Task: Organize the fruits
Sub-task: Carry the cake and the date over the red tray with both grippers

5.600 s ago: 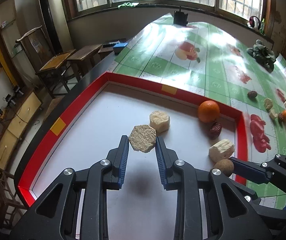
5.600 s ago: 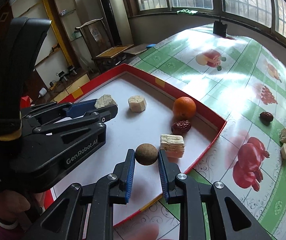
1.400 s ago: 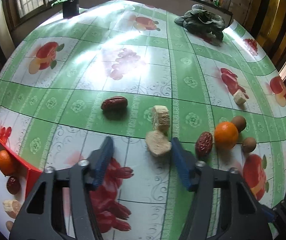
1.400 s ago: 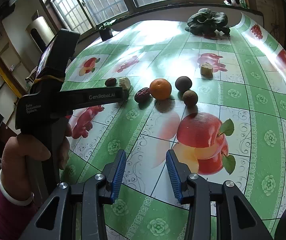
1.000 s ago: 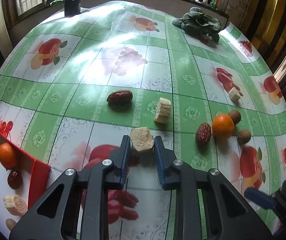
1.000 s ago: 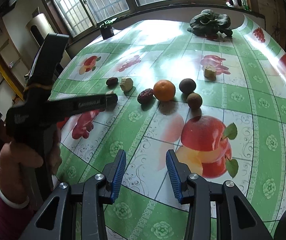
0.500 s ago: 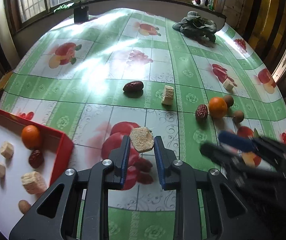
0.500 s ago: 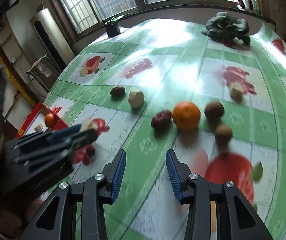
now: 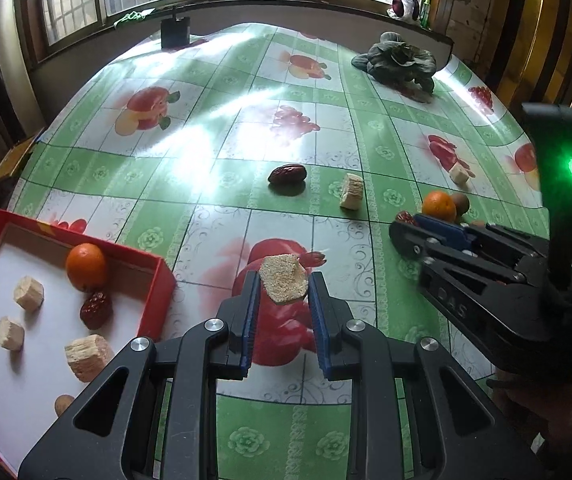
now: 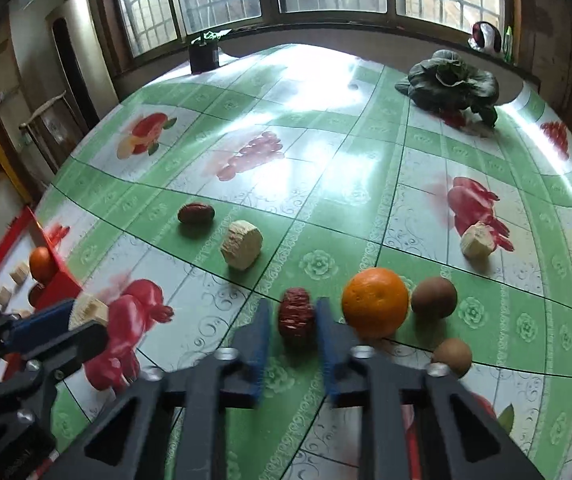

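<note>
the right gripper [image 10: 291,326] is closing on a wrinkled dark red date [image 10: 296,315] that lies on the table [image 10: 325,184], the pads touching its sides; its long axis runs 12 to 6 in the right wrist view, away from the camera. at its 3 o'clock, just beside, sits an orange [image 10: 375,302], then two brown round fruits [image 10: 433,297] at 3 and 4. a second, smoother date [image 10: 196,213] lies at 10 o'clock, long axis 9 to 3, with a pale ridged chunk [image 10: 242,245] near it at 11. another pale chunk [image 10: 477,241] lies well apart at 2.

the left gripper [image 9: 283,300] is clenched on a tan, grainy cut piece [image 9: 284,284], its flat face turned up toward the camera, held above the table. at its 9 o'clock is a red tray [image 9: 154,276] with a white floor. the tray holds one orange [image 9: 86,267], one date [image 9: 96,311], three pale chunks [image 9: 86,356] and one brown fruit [image 9: 63,404] at the near edge.
</note>
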Demonstrator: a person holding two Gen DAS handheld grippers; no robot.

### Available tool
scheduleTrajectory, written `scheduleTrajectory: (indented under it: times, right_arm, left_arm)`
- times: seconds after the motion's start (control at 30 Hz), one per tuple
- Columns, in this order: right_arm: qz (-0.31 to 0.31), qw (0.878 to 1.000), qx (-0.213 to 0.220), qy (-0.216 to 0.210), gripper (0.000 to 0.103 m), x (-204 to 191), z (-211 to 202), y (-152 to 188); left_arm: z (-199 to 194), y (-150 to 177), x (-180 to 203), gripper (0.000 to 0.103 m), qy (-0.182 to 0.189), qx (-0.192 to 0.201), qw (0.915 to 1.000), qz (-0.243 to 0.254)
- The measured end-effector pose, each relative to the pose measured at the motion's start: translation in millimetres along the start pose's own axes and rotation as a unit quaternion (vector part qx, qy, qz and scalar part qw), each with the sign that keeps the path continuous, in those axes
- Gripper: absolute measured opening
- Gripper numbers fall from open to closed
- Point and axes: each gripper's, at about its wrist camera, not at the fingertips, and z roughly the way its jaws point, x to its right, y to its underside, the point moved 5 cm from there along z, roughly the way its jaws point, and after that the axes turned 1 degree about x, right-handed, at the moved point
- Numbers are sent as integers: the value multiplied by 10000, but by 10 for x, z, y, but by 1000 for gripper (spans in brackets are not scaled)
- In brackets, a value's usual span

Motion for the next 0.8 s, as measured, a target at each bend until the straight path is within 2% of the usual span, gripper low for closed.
scheduleTrajectory:
  times: [0.2,0.43,0.8]
  right_arm:
    - [192,9996,38,-201,19,8,-223,177]
    - [263,9979,396,-436,19,-202,-684,429]
    - [162,9965,507,-638,19,-592,-992,614]
  left_arm:
    - [-107,47,-68,23,213,-4,9997,-109]
    - [-308,185,-184,23,303,17,9995,-125]
    - [-626,402,-373,23,45,233,9997,-54]
